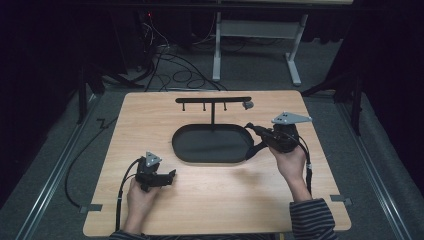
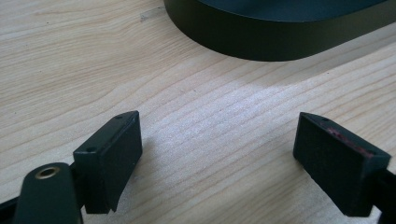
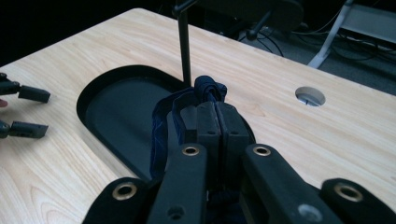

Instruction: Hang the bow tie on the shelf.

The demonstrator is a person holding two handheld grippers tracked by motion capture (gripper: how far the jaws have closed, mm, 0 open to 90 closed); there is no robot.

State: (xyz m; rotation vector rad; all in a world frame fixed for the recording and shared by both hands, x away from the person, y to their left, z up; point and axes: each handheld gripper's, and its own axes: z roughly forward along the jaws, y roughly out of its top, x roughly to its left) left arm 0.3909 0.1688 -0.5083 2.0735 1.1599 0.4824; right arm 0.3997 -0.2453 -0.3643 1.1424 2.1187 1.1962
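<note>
Dark blue fabric strap point(image 3: 161, 126) is sitting clenched in the right hand-held gripper point(image 3: 217, 122), jaws pressed together with a knotted bit of the cloth poking out past the tips. In the high view the right hand-held gripper point(image 1: 254, 129) is hovering at the right end of the black oval tray point(image 1: 186, 145), and the strap point(image 1: 257, 148) is hanging down from it over the tray's right rim. The person's right hand point(image 1: 290, 162) is gripping the tool from behind, striped sleeve point(image 1: 314, 220) at the desk's near edge.

The left hand-held gripper point(image 1: 172, 174) is sitting low over the light wood desk point(image 1: 225, 195), near-left of the tray and apart from it. Its jaws are standing wide apart, released, nothing between them, just bare wood grain point(image 2: 219, 140) in the left gripper view, with the tray wall point(image 2: 261, 42) ahead.

A black T-shaped rack point(image 1: 213, 100) with small pegs is standing upright just behind the tray; its post point(image 3: 185, 46) is rising right beyond the clenched tips. A round hole point(image 3: 310, 96) is showing in the desk to the right.
</note>
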